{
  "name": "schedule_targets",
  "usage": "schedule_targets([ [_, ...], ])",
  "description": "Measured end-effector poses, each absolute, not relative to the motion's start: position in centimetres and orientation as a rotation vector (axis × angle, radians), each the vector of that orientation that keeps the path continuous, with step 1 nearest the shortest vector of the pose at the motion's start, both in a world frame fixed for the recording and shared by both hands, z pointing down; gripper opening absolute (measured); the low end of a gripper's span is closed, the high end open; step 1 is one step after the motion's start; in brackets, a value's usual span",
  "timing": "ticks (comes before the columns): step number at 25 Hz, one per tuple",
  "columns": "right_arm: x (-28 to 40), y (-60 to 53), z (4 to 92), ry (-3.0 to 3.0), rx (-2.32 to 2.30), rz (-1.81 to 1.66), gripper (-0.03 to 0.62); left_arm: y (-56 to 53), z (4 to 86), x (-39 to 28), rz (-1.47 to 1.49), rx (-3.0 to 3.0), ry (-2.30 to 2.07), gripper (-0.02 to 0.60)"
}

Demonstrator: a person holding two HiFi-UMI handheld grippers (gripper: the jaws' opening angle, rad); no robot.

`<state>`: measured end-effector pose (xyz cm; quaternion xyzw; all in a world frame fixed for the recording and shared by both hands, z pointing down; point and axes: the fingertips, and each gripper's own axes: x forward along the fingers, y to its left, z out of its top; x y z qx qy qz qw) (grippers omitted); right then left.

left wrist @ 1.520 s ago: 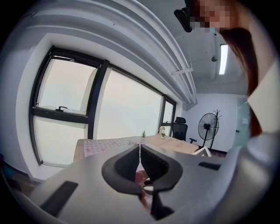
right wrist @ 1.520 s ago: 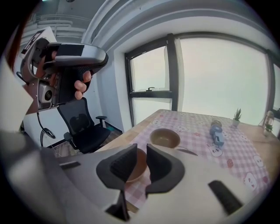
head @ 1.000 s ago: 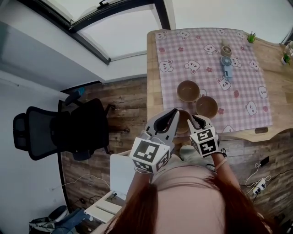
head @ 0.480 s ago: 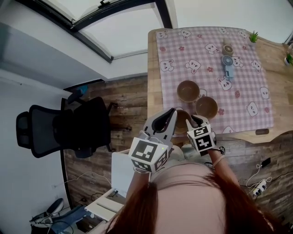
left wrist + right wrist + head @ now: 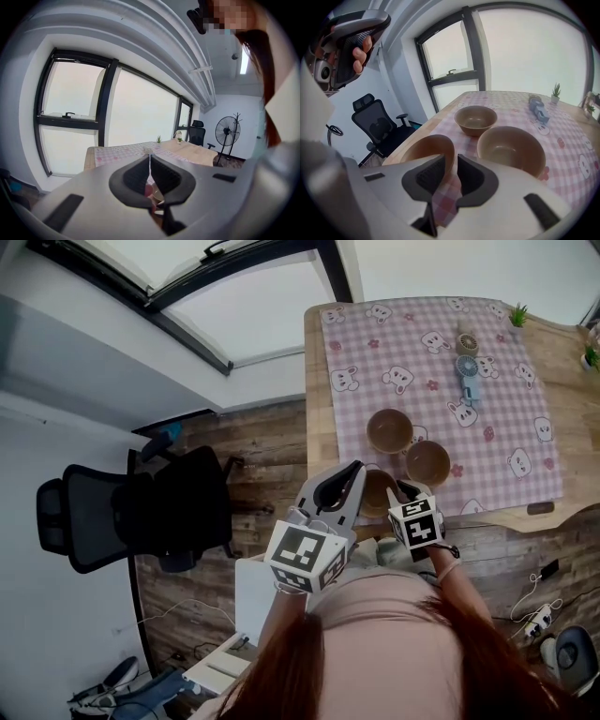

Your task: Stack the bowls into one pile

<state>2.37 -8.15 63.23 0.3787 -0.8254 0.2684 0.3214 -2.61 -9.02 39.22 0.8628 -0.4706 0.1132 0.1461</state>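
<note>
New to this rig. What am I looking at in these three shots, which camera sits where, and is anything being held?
There is no robot: a person holds a two-jaw gripper in each hand. The head view looks down from a camera on their head. The other two views come from cameras riding on the grippers, looking along the jaws. On the table, a pink checked cloth carries three unstacked brown bowls: near bowl, far bowl and right bowl, plus a small blue fan. The left gripper is held up, jaws together, empty. The right gripper has jaws slightly apart by the near bowl's rim, gripping nothing yet.
</note>
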Motion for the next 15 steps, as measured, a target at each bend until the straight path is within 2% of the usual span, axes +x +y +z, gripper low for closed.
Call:
schedule_targets([
  [15, 2.3, -8.1, 63.4, -2.079, 1.101, 0.765, 0.035, -9.6, 38.1, -4.3, 0.31, 2.547, -1.262, 0.012],
])
